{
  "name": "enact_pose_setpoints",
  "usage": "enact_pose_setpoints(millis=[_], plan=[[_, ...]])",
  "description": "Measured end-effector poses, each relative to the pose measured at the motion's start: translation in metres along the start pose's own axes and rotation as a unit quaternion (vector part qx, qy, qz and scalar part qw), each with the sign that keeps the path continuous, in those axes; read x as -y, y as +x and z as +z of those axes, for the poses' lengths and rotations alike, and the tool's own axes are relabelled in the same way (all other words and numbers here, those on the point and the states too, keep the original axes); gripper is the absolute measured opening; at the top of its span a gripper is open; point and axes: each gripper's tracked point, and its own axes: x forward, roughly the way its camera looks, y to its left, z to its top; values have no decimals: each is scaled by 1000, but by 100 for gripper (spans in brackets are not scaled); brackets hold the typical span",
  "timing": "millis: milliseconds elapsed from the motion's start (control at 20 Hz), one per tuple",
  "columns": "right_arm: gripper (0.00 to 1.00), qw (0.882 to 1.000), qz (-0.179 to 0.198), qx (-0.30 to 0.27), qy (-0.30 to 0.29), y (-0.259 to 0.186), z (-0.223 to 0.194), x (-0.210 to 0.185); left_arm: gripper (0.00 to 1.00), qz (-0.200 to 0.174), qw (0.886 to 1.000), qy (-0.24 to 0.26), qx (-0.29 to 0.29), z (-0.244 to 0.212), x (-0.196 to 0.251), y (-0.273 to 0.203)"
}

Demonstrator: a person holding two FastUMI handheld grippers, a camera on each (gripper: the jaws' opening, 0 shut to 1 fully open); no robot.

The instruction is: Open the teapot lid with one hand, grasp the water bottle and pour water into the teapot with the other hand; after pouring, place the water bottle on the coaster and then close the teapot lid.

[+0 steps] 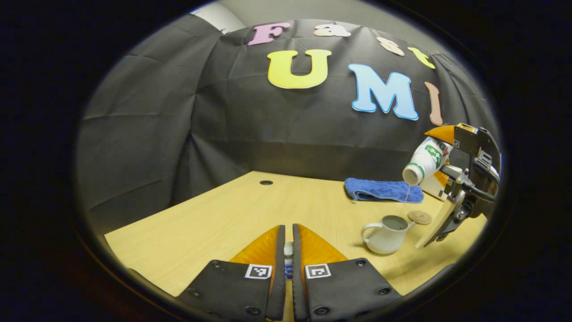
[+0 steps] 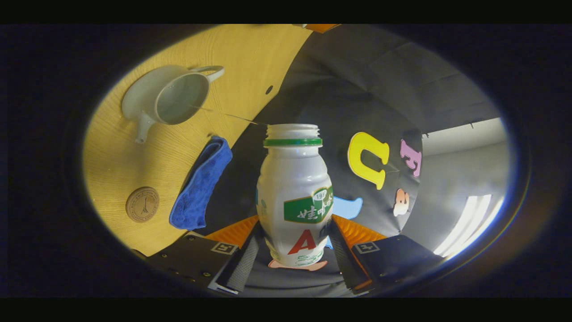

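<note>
Right gripper (image 2: pixel 292 255) holds the white plastic water bottle with a green neck ring (image 2: pixel 292 197) between both fingers, which press on the lower body of the bottle from either side. In the left gripper view, the same right gripper (image 1: pixel 440 167) carries the bottle (image 1: pixel 424 161) tilted mouth-down above the white ceramic teapot (image 1: pixel 386 232). A thin stream of water (image 1: pixel 407 193) falls from the bottle mouth to the teapot's open top. The teapot stands uncovered on the light wooden table (image 1: pixel 214 219), toward the table's right edge, and holds water.

Left gripper (image 1: pixel 288 232) is nearly closed, with only a narrow gap between its fingers. A small white object (image 1: pixel 288 249) sits in that gap; whether this is the teapot lid cannot be told. This gripper is held over the near edge of the table, well apart from the teapot.

The round brown coaster (image 1: pixel 419 217) lies flat on the table just beyond the teapot, apart from it. The folded blue cloth (image 1: pixel 383 190) lies near the far edge of the table, behind the coaster. A small dark round hole (image 1: pixel 266 182) marks the table surface close to the far edge.
</note>
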Motion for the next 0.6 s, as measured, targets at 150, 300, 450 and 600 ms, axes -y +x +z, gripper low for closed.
enact_pose_setpoints(millis=[150, 300, 450, 600], plan=[[79, 1000, -4, 5, -7, -1, 1, 1, 17, 1, 1000, -1, -1, -1, 0, 1], [80, 1000, -7, 11, -16, 0, 2, 1, 17, 2, 1000, -1, -1, -1, 0, 0], [79, 1000, -7, 16, -23, 0, 1, 2, 13, 3, 1000, -2, 0, 0, -1, 0], [79, 999, -6, 19, -25, 2, 2, 1, 13, 3, 1000, -3, -1, -1, 0, 0]])
